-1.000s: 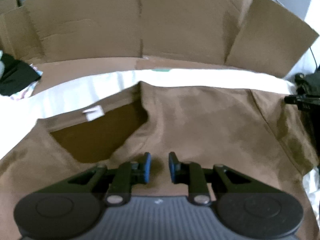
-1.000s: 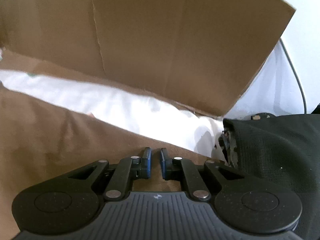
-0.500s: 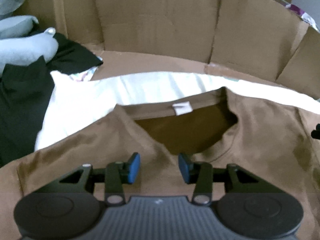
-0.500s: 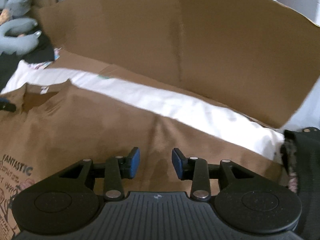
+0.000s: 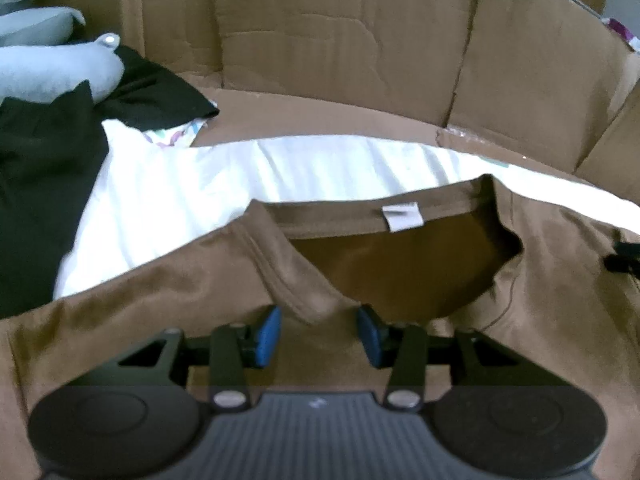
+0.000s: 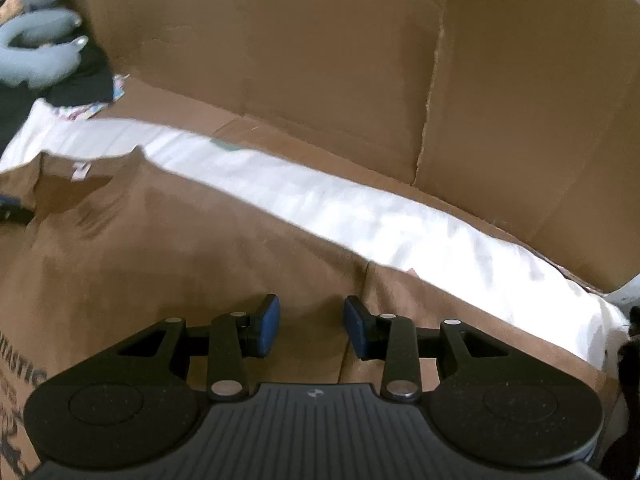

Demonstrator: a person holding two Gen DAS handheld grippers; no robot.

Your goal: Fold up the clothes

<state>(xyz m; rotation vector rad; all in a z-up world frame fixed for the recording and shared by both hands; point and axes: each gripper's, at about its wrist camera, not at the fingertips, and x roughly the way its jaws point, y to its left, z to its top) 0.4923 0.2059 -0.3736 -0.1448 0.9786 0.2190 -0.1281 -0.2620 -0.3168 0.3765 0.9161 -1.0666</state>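
Observation:
A brown T-shirt [image 5: 560, 280] lies spread front-up on a white sheet [image 5: 280, 168], its neck opening showing a white label [image 5: 402, 216]. My left gripper [image 5: 319, 330] is open just above the shirt, and the front collar edge [image 5: 304, 304] runs between its blue pads without being pinched. In the right wrist view the same T-shirt [image 6: 160, 260] stretches leftward to the collar, with dark print at the lower left. My right gripper [image 6: 311, 322] is open over the shoulder area, beside the sleeve seam [image 6: 366, 280], with only flat fabric under it.
Cardboard walls [image 5: 340, 40] stand close behind the sheet and wrap round to the right [image 6: 520, 120]. A black garment [image 5: 48, 184] and a grey plush toy [image 5: 52, 68] lie at the far left. Another dark item [image 6: 630, 360] sits at the right edge.
Both grippers went from nearly shut to open. The left one slid left until the collar lay at its pads. The right one swung left, away from the black item, over the shoulder.

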